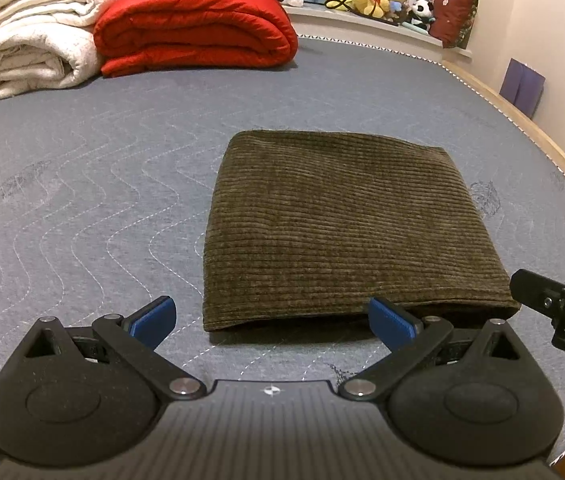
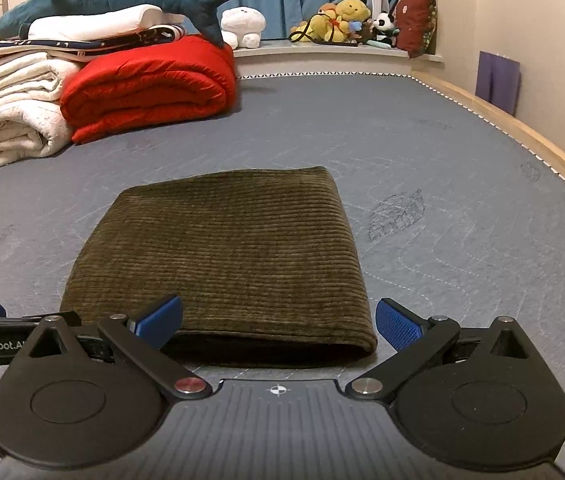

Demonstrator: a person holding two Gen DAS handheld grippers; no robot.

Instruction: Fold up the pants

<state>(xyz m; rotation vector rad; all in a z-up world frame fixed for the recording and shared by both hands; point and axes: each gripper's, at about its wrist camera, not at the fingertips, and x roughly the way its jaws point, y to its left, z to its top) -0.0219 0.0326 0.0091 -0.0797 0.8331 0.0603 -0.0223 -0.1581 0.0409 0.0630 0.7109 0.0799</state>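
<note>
The pants (image 2: 222, 264) lie on the grey mattress (image 2: 442, 184) as a compact, thick rectangle of olive-brown corduroy, with the rounded fold toward the cameras and the ribs running across. The edges look even and no leg or waistband sticks out, so I judge that the folding itself is finished and the step in hand is the release, or a last check of the shape. The left gripper (image 1: 272, 318) hovers just in front of the near edge with its blue pads spread wide, holding nothing; its right pad is very close to the fold, but I cannot tell if it touches. The right gripper (image 2: 278, 320) is also wide open and empty, and the near right corner of the bundle sits between its fingers. If one more fold is wanted, both tongs must pinch this near edge through all layers and carry it to the far edge; otherwise they only need to draw back. Far behind lie a red quilt (image 2: 150, 84) and white blankets (image 2: 14, 108).
</note>
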